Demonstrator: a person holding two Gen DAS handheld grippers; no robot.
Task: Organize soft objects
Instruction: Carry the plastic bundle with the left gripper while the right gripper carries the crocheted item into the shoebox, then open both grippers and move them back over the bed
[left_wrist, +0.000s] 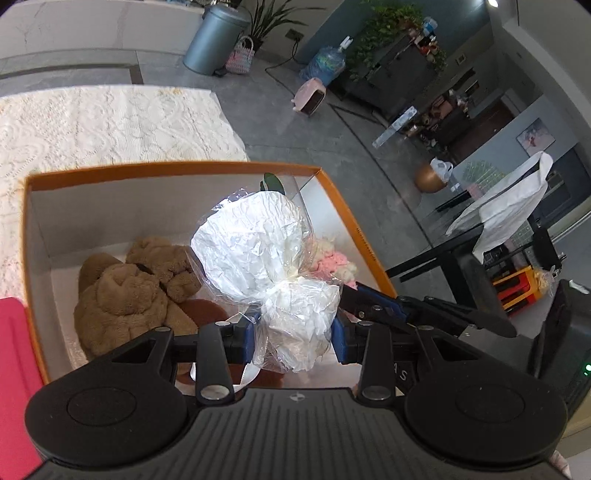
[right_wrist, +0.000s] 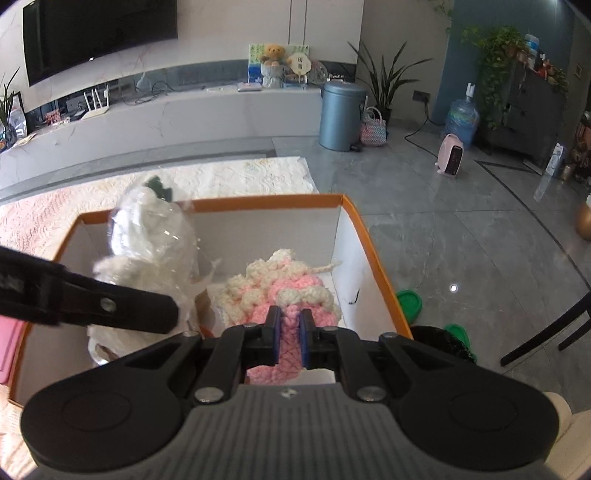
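Observation:
An orange-rimmed cardboard box (left_wrist: 177, 170) with white inner walls fills the middle of both views (right_wrist: 258, 201). My left gripper (left_wrist: 293, 341) is shut on a white paper-and-cellophane wrapped bundle (left_wrist: 251, 247), held over the box; the same bundle (right_wrist: 155, 236) shows at the left of the right wrist view. A brown plush bear (left_wrist: 136, 288) lies on the box floor. My right gripper (right_wrist: 289, 338) is shut on a pink and cream knitted piece (right_wrist: 284, 291), which hangs inside the box at its right side and shows as pink yarn (left_wrist: 332, 262) behind the bundle.
The box rests on a cream lace mat (left_wrist: 110, 122). Something pink (left_wrist: 14, 369) lies to its left. On the grey tiled floor stand a blue bin (right_wrist: 341, 114), a water jug (right_wrist: 461, 120) and a pink heater (right_wrist: 450, 155). A dark table leg (right_wrist: 546, 332) is at the right.

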